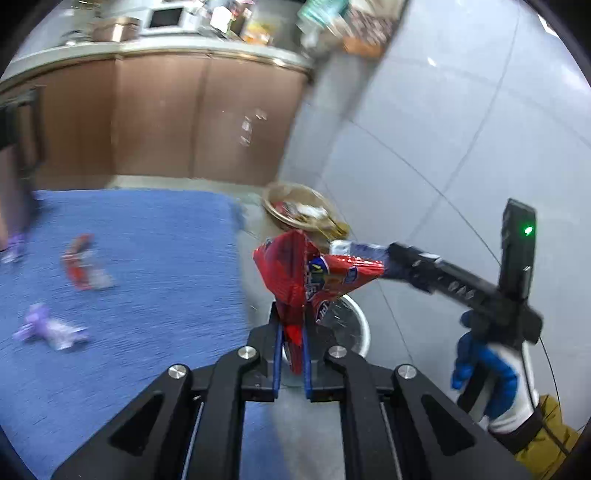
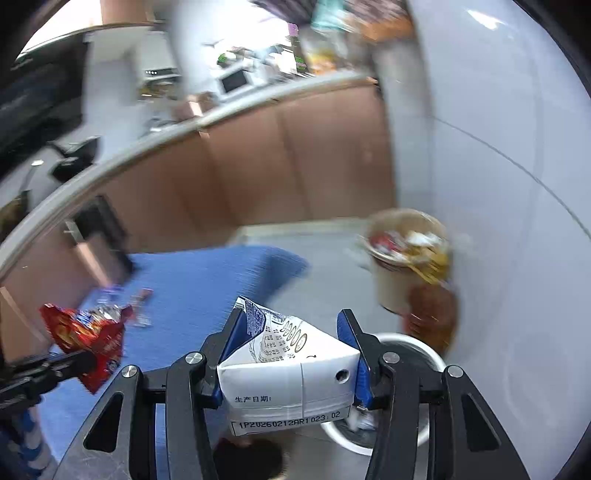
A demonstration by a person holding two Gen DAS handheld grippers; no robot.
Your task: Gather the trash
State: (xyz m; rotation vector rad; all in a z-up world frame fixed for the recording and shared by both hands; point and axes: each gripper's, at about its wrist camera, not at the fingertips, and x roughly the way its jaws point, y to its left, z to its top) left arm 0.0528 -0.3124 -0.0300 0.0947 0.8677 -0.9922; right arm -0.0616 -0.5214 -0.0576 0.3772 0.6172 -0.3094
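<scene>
Across the grey tiled floor a blue mat spreads over the left part of the room, with brown cabinet fronts under a pale countertop behind it; a white microwave sits up there among blurred clutter. On the mat lie a purple wrapper nearest the left edge, and beyond it a red and white wrapper; both are smeared by motion blur. Just off the mat's far right corner stands a tan paper bin, heaped with wrappers that spill over its rim. Nearer, a round white-rimmed bin sits on the tiles, partly hidden behind the held items in both views.

The left gripper has its blue-padded jaws pressed together on the lower corner of a red snack bag, which hangs crumpled above the white-rimmed bin's edge, its printed logo creased and its top fanned out. To its right, the right gripper clamps a white milk carton between its jaws; the carton is squashed, wedge-shaped, with blue print along its far end, a round hole on top and a printed date code on the near face. It is held over the near edge of the same bin. A blue and white gloved right hand grips that tool's handle.
</scene>
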